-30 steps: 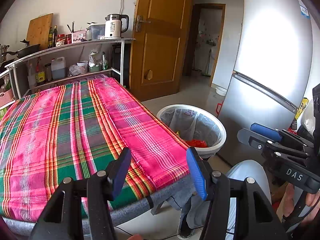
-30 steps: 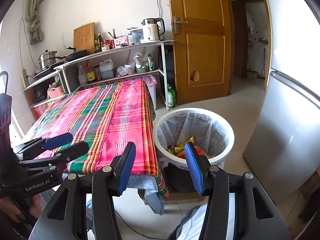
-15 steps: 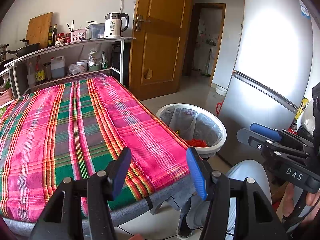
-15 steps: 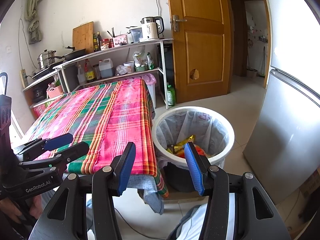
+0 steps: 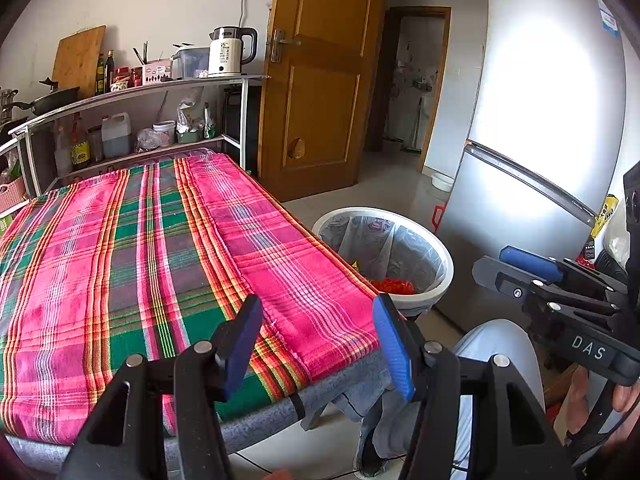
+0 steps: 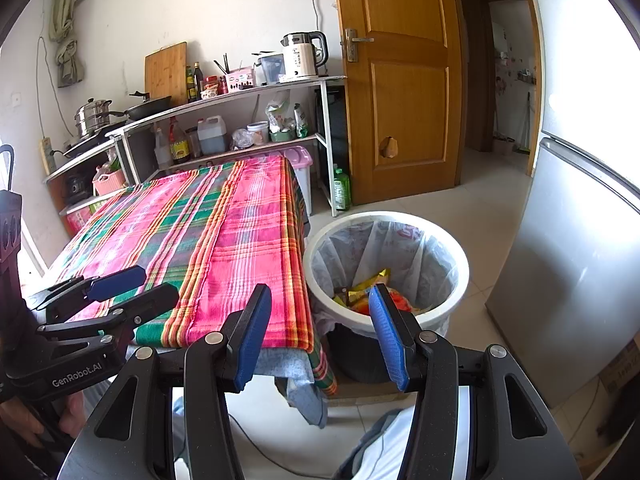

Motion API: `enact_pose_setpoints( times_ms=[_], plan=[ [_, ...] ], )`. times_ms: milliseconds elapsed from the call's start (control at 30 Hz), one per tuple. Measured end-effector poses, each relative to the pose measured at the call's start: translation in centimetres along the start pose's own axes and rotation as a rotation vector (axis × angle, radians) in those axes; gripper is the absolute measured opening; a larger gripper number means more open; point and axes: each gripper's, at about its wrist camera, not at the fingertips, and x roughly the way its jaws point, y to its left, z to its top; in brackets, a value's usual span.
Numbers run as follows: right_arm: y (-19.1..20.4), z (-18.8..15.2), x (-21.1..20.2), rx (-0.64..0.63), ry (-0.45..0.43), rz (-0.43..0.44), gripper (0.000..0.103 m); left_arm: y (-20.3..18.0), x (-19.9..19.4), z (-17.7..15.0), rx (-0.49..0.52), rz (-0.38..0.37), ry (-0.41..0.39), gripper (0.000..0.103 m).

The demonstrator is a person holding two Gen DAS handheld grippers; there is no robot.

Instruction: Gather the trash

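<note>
Pink cloth on the surface (image 5: 120, 264) looks bare. Both tools, left (image 5: 318, 342) and right (image 6: 320, 334), gape wide, holding nothing. Trash fills the bin (image 6: 460, 276) ahead; bumping it could spill.

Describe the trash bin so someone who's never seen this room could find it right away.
Start at the table with the pink and green plaid cloth and look at the floor past its right-hand edge, toward the silver fridge. There stands a round white trash bin lined with a clear plastic bag, with yellow and red wrappers inside. It is the only open round container on the floor there.
</note>
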Motion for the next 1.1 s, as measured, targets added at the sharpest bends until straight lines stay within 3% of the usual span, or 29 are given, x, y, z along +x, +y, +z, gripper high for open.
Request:
enact_pose_setpoints(
  times_ms=[1100],
  plan=[
    [-0.04, -0.05, 0.01, 0.002, 0.001, 0.000, 0.052, -0.16, 0.08, 0.22, 0.005, 0.006, -0.005, 0.059]
  ],
)
